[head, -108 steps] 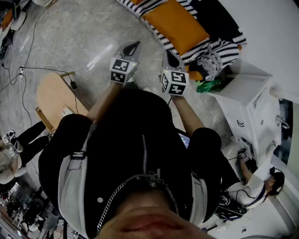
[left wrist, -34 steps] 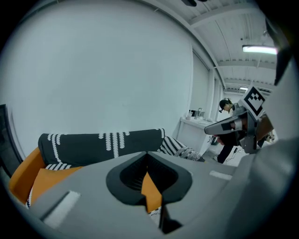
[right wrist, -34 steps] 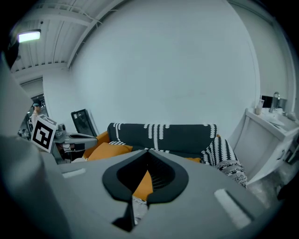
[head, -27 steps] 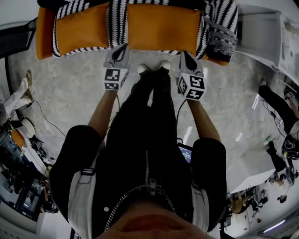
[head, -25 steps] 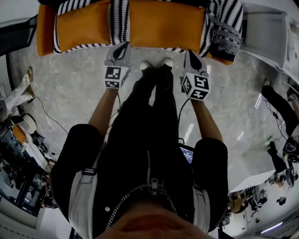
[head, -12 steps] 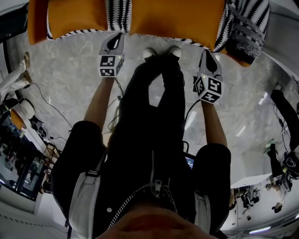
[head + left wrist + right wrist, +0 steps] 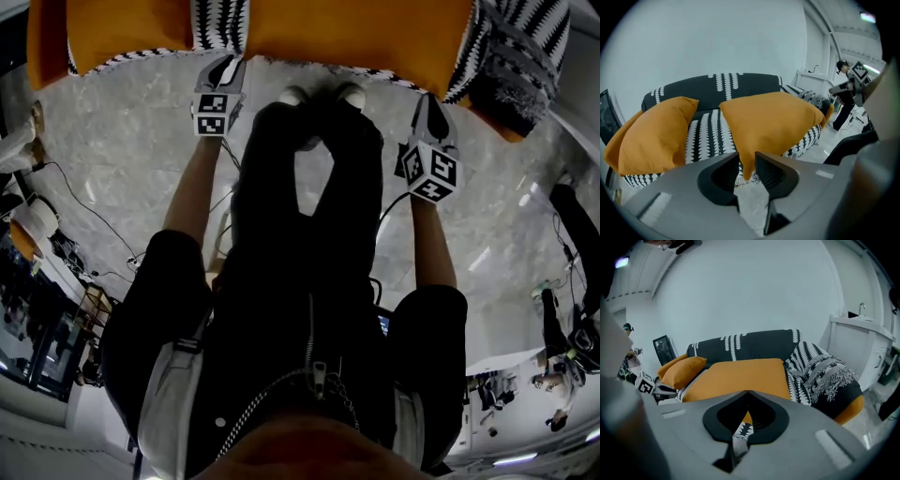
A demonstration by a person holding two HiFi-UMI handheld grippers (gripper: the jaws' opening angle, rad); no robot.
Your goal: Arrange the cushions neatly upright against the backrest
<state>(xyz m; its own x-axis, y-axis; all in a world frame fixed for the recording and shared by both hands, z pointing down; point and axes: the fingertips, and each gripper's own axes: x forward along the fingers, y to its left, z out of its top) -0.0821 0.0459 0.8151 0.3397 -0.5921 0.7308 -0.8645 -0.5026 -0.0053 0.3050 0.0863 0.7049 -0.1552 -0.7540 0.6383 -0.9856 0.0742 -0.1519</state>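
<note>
- On the sofa (image 7: 736, 84) seat, larger cushion (image 7: 773, 119) lying flat and overhanging the front edge; smaller cushion (image 7: 654, 136) at the sofa's left end.
- At the sofa's front edge, left gripper (image 7: 746, 159), jaws just opened to a narrow gap, gripping nothing.
- Beside it, right gripper (image 7: 747, 392), jaws together, empty.
- Before the sofa, bare floor (image 7: 122, 141).

Grey marble floor (image 7: 122, 141), white wall (image 7: 717, 37)

Top edge of head view crops left cushion (image 7: 112, 33) and right cushion (image 7: 356, 33) — distant bystander (image 7: 548, 380) too small.
</note>
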